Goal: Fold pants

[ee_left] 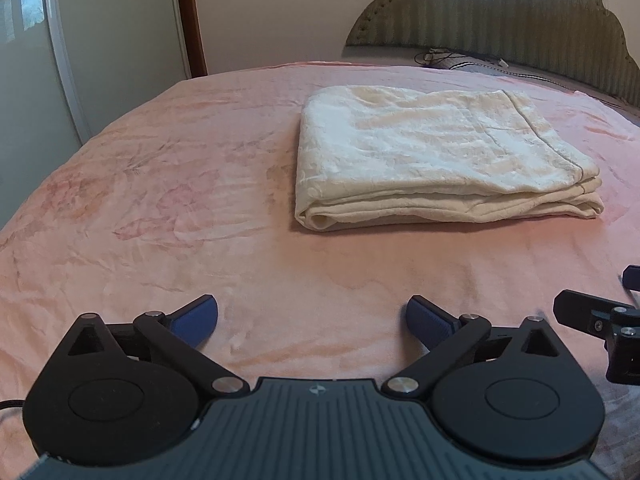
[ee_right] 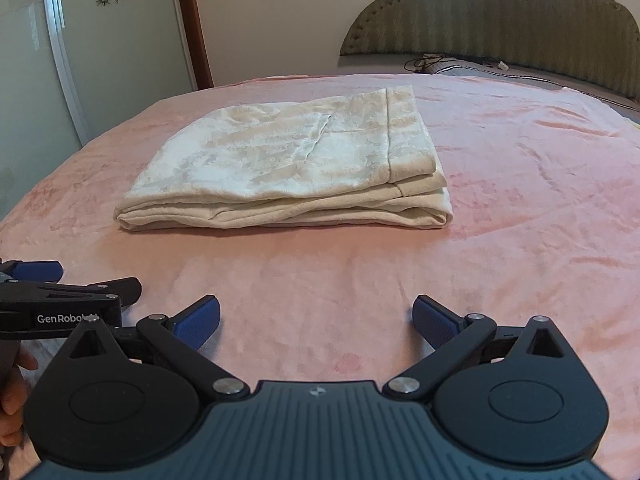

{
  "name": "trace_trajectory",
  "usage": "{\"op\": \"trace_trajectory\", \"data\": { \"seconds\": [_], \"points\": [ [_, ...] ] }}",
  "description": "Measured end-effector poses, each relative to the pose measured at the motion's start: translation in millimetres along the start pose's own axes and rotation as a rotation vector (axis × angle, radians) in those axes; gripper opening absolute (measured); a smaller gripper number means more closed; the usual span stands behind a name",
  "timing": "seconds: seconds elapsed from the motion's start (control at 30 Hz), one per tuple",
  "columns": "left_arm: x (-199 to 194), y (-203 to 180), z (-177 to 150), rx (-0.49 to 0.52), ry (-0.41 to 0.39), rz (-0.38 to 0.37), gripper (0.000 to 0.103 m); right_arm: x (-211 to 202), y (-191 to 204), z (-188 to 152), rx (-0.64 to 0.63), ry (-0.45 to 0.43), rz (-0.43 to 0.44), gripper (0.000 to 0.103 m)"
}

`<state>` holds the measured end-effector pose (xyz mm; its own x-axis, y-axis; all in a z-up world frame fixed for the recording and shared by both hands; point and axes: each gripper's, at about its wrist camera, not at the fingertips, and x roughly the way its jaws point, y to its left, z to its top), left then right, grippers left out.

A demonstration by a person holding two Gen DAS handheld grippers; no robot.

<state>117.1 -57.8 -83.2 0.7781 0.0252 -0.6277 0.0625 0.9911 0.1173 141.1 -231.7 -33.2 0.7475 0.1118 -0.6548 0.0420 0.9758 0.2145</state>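
Note:
Cream pants lie folded into a thick rectangular stack on the pink blanket; they also show in the right wrist view. My left gripper is open and empty, low over the blanket, well short of the stack. My right gripper is open and empty too, near the front of the bed. Each gripper shows at the other view's edge: the right one, the left one.
A padded green headboard stands at the back right, with cables and a grey pillow edge below it. A frosted glass door and a brown wooden frame stand at the back left.

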Motion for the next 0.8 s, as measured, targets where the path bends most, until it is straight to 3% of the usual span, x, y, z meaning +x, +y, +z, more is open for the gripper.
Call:
{"op": "trace_trajectory", "data": {
  "seconds": [0.37, 0.8],
  "points": [
    [-0.6, -1.1, -5.8, -0.008, -0.043, 0.001, 0.102, 7.9, 3.3, -6.0, -0.039, -0.004, -0.020, 0.103],
    [1.0, 2.7, -6.4, -0.035, -0.033, -0.019, 0.103, 8.8, 2.3, -6.7, -0.076, -0.012, -0.060, 0.103]
  ]
}}
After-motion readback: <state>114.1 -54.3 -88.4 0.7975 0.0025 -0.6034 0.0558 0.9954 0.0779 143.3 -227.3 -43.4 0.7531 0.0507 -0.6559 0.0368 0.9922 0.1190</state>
